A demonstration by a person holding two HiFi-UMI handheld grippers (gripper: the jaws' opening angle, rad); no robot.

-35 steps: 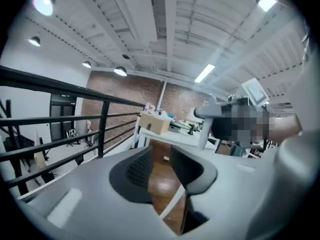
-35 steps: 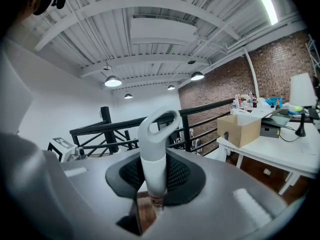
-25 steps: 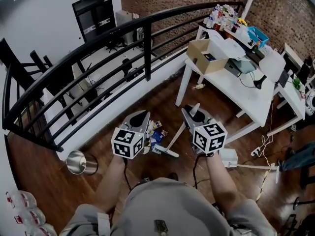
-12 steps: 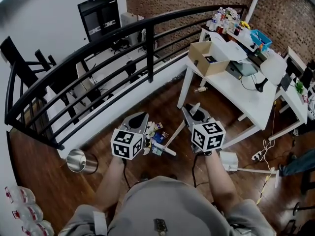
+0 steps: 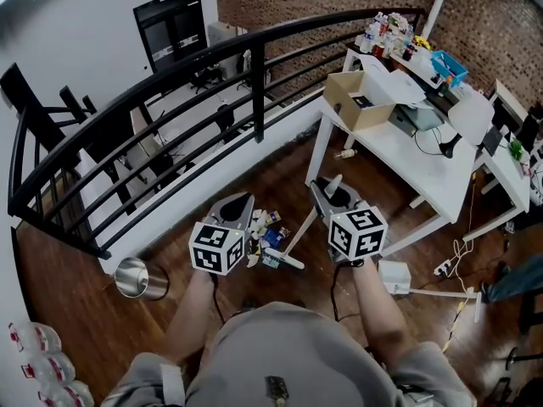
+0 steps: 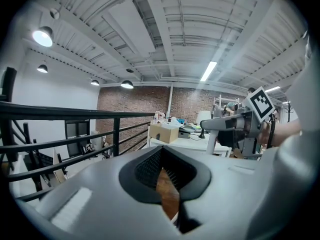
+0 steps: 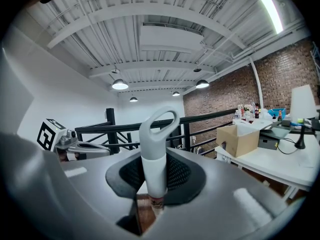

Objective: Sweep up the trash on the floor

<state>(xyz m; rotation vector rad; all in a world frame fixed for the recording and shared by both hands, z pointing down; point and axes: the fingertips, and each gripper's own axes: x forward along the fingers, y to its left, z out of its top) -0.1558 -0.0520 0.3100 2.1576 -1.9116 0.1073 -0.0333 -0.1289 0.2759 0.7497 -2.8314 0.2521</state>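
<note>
Right hand-held gripper (image 7: 152, 176) is clamped on the white broom handle (image 7: 153, 156), and the handle's loop end rises past the jaws. Left hand-held gripper (image 6: 169, 184) is closed on nothing. Trash (image 5: 267, 227) lies piled on the wooden floor (image 5: 76, 287) between both grippers, beside the broom's lower end.

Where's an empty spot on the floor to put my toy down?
The wood floor between the railing and the white table legs is bare, and so is the stretch left of the metal bin. It is crowded at the trash pile, on the tabletop, and around the power strip at right.
</note>
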